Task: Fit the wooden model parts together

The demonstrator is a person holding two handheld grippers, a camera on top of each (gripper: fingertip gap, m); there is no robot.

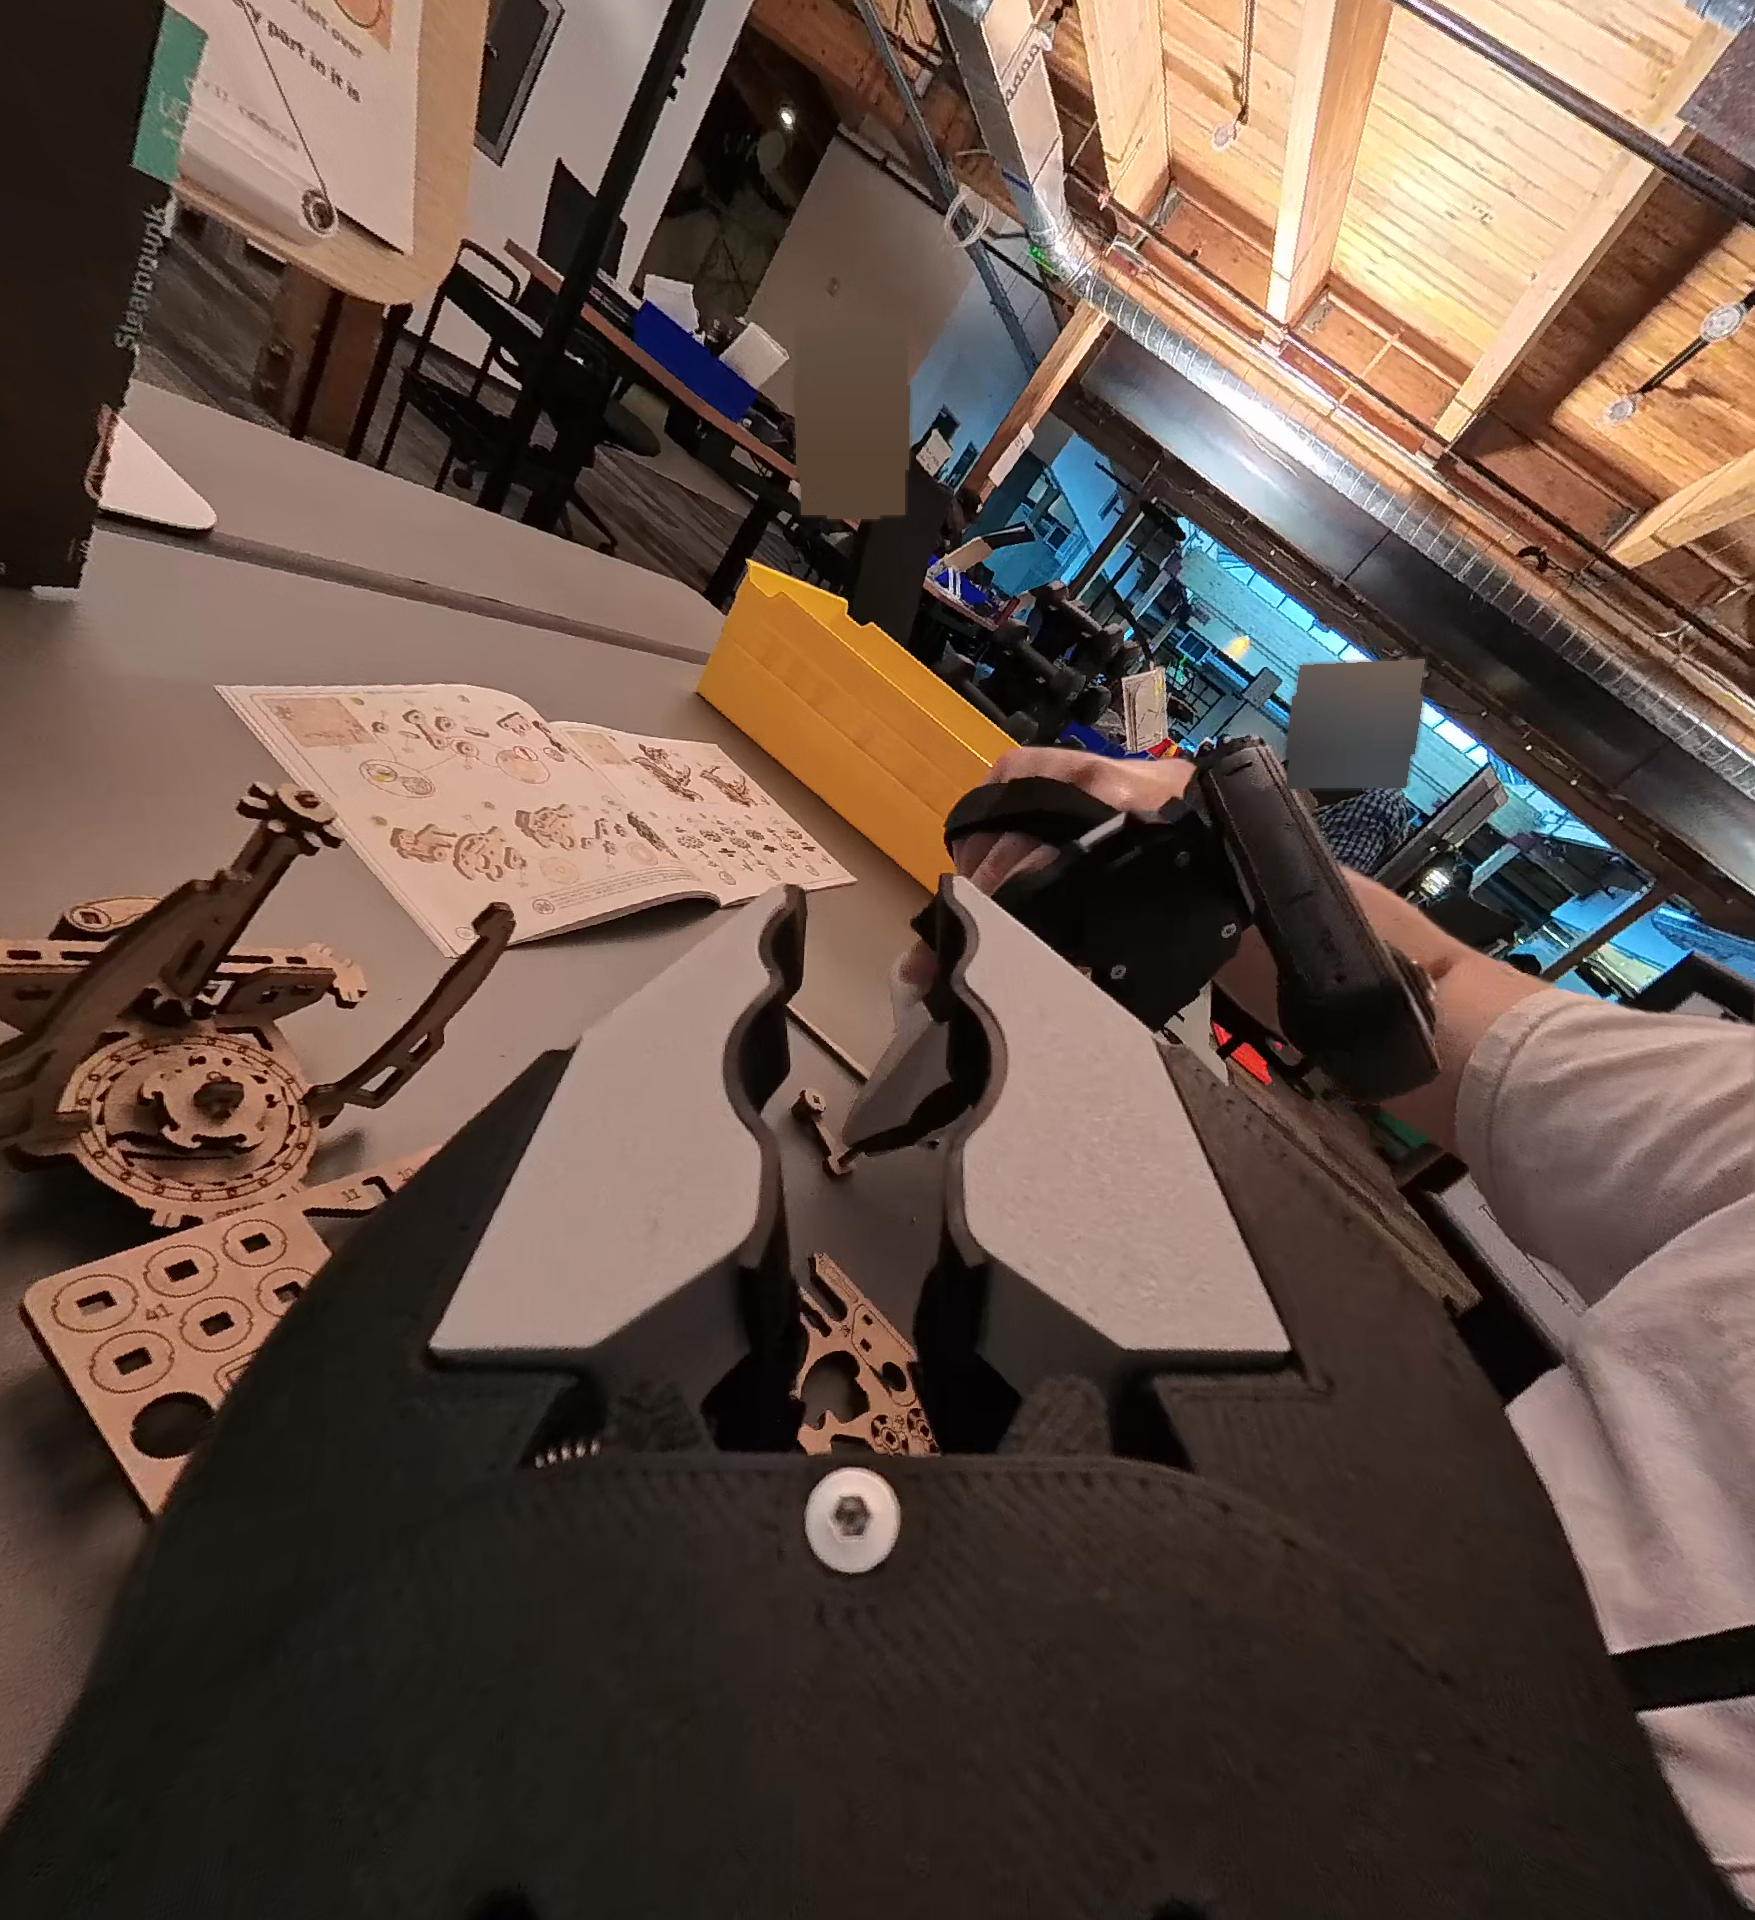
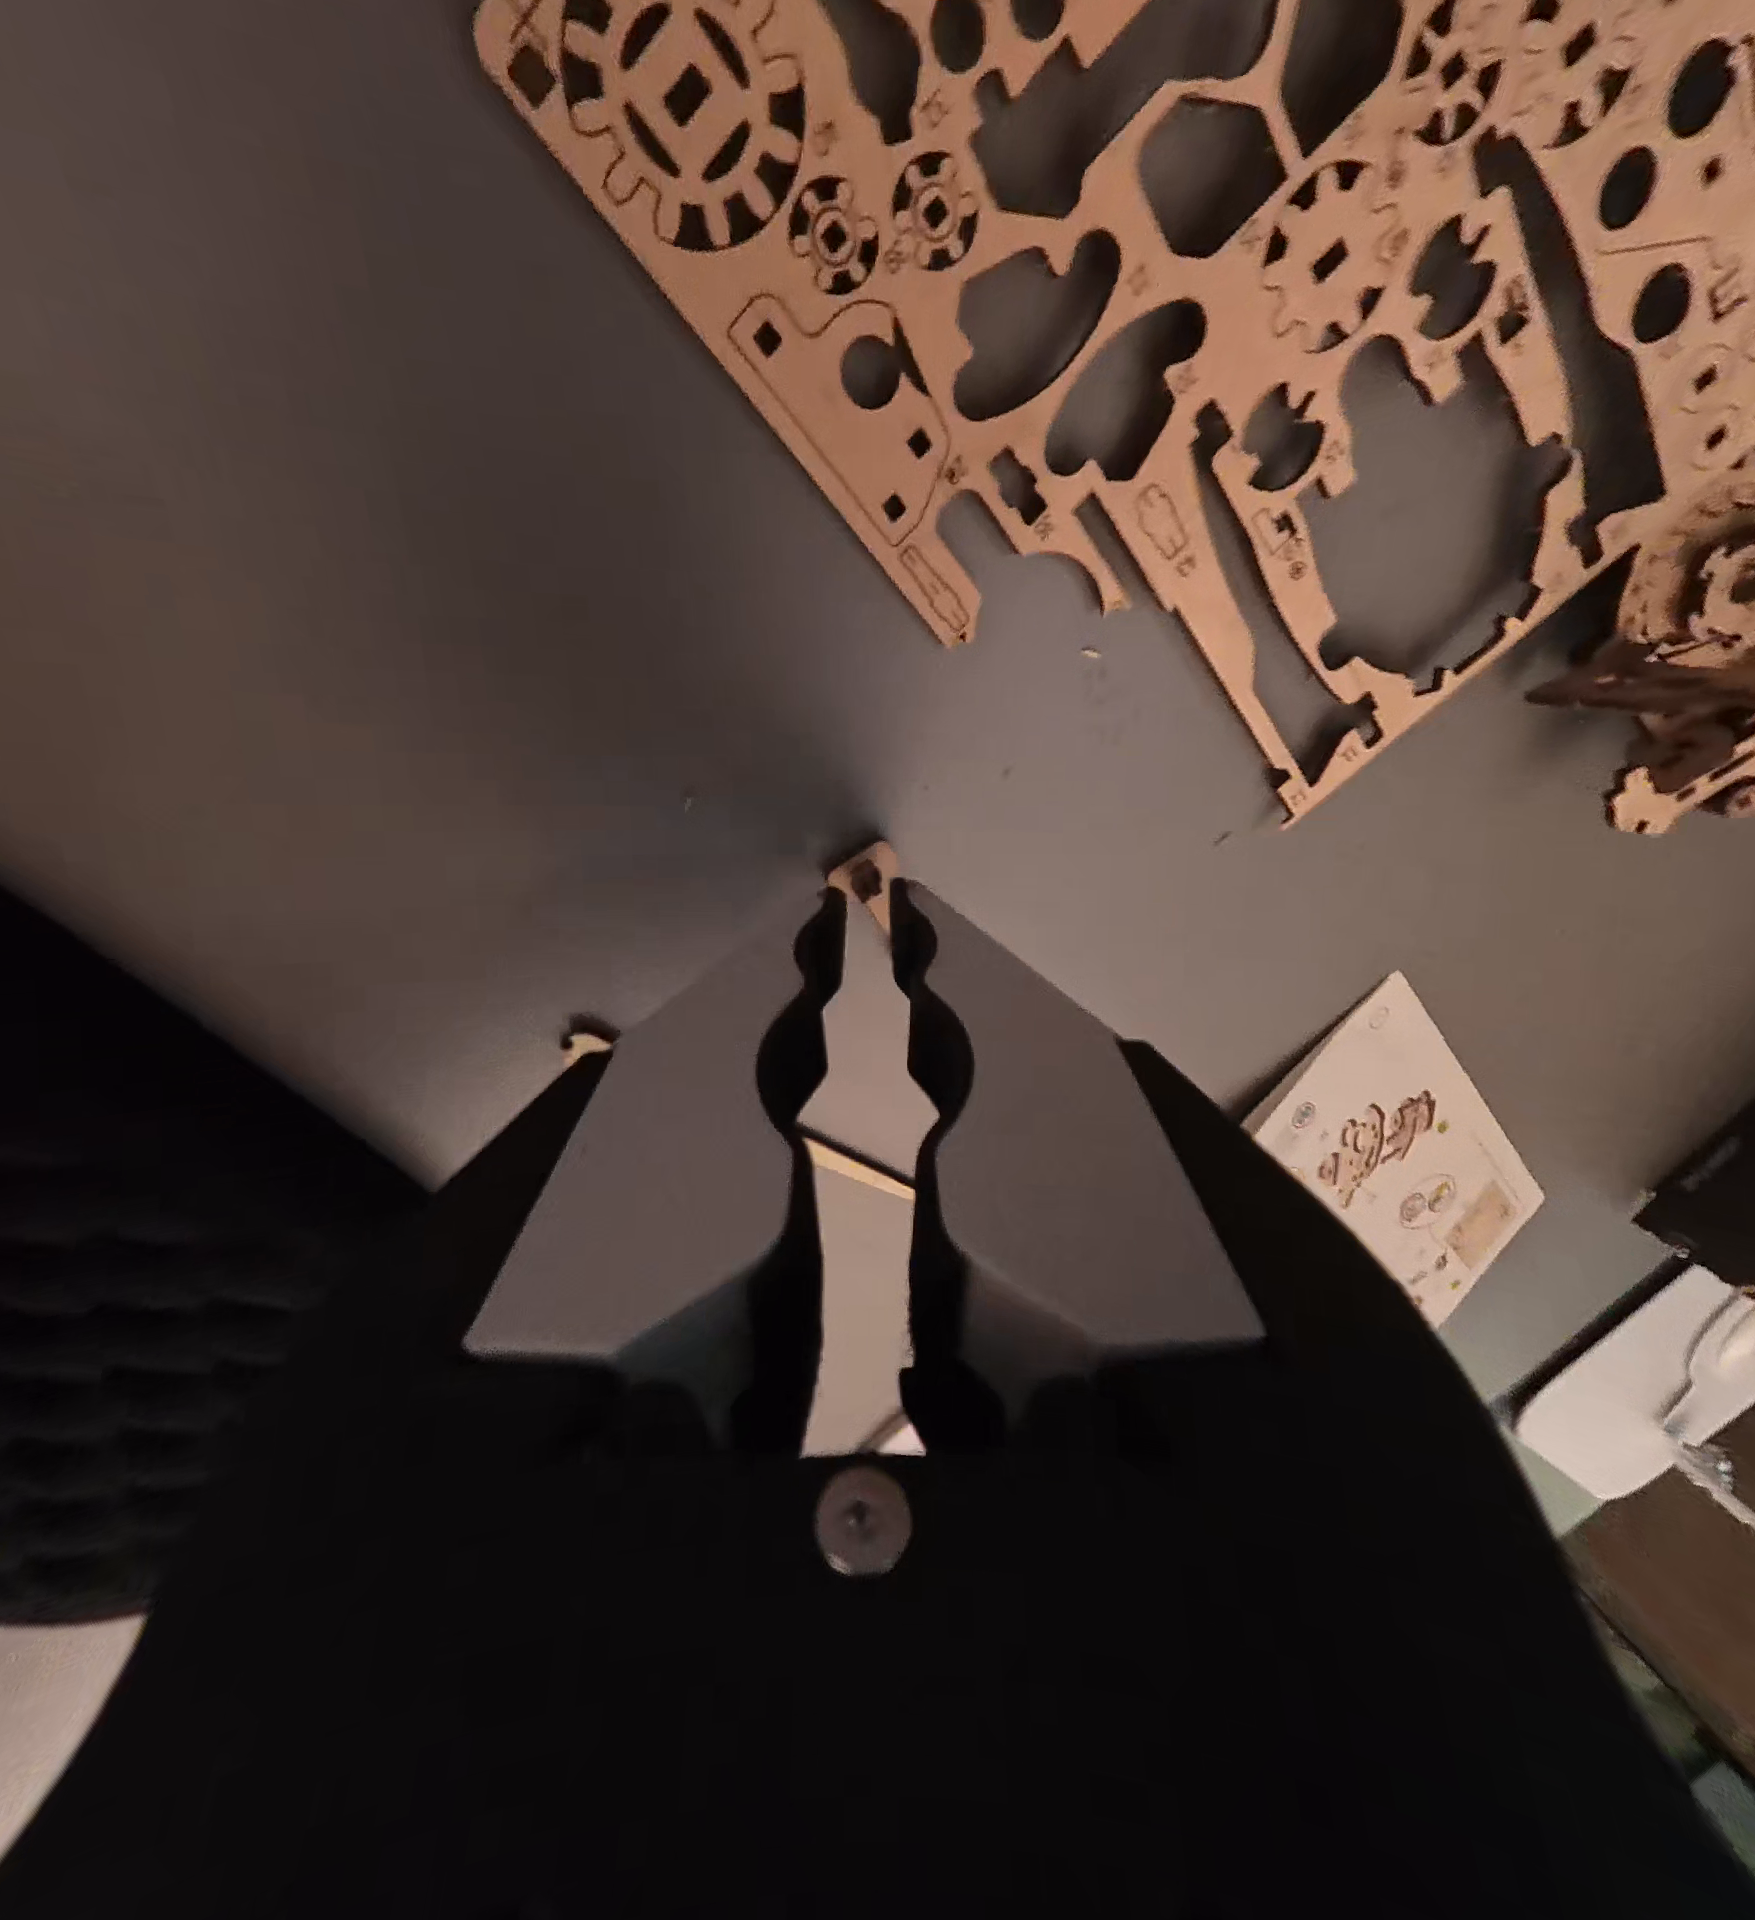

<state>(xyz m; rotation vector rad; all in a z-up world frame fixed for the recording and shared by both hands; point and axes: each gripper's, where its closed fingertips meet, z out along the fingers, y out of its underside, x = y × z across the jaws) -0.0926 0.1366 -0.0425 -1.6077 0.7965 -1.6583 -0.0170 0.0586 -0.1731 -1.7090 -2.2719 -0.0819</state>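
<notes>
Two grippers: right gripper [image 2: 865, 888] pinches small wooden part [image 2: 865, 875] on table [image 2: 333, 520]; left gripper [image 1: 868, 914] spread, empty, near model [image 1: 156, 1049].

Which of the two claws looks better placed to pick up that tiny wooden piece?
The right claw: its tips already straddle the small wooden piece on the table. The left claw hovers open, farther back.
</notes>
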